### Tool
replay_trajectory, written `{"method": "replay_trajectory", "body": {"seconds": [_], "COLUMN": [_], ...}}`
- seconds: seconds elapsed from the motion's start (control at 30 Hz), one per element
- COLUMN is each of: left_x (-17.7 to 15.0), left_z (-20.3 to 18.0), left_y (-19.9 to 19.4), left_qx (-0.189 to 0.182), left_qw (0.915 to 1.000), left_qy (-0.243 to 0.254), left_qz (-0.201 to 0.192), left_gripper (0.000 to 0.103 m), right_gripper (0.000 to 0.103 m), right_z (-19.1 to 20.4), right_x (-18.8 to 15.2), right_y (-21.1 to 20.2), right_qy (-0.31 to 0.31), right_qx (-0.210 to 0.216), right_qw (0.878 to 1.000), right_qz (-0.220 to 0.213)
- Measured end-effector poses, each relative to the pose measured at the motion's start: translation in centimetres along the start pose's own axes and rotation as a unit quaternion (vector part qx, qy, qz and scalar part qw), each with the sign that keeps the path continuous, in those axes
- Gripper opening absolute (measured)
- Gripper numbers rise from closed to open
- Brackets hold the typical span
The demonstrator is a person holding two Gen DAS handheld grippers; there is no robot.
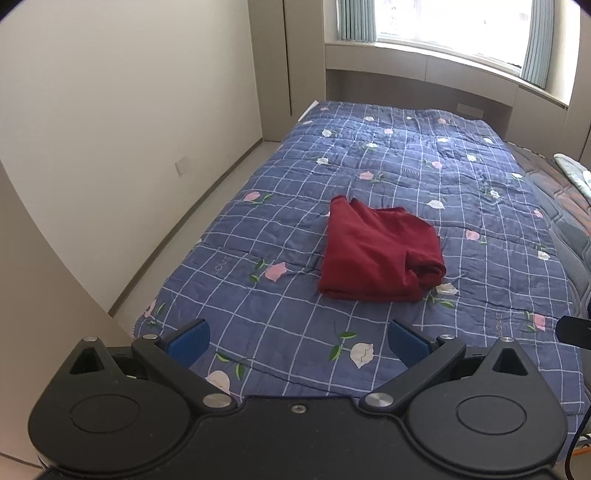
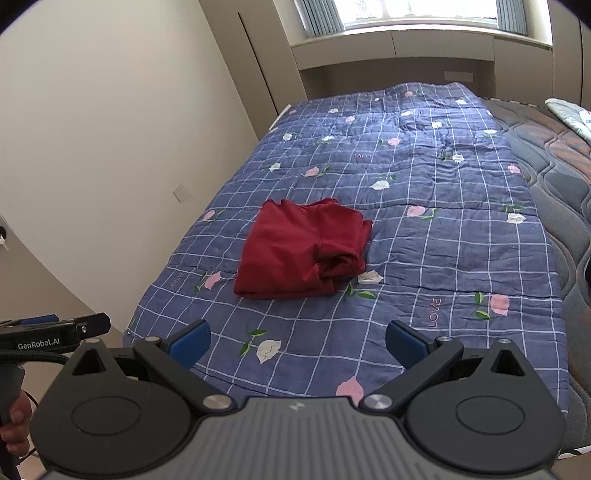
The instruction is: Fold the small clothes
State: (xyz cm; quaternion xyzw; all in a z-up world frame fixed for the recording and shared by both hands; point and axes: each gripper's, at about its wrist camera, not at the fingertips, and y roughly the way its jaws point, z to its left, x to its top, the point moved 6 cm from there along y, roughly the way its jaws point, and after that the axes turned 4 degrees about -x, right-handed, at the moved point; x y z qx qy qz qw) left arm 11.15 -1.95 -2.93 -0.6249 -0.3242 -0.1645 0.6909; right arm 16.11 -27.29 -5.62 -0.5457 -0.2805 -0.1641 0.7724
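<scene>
Blue pads wide apart on both sides: the left gripper (image 1: 297, 341) and right gripper (image 2: 297, 341) hang empty over the near end of the bed, each well short of the cloth. Just past them, on the checked quilt (image 1: 280, 302), the red garment (image 1: 380, 254) lies in a rough fold, neat along its left edge but bunched and rolled at the near right corner. Best play, I'd say: come in low, pinch both near corners, top layers only, then lift and lay them away toward the window (image 1: 450, 18), smoothing that lumpy roll so nothing drags the quilt.
</scene>
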Motion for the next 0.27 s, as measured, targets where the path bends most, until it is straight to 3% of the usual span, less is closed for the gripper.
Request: {"method": "replay_trajectory", "body": {"seconds": [0.27], "left_x": [1.5], "left_z": [0.7], "left_y": [4.2], "left_qx": [-0.011], "left_qw": [0.9994], "left_qy": [0.004], "left_qz": [0.032], "left_gripper": [0.102], "right_gripper": [0.103], "right_z": [0.4], "right_x": [1.8], "right_y": [4.3], "right_qy": [0.011], "right_qx": [-0.017], "right_qw": [0.999], "right_qz": [0.029]}}
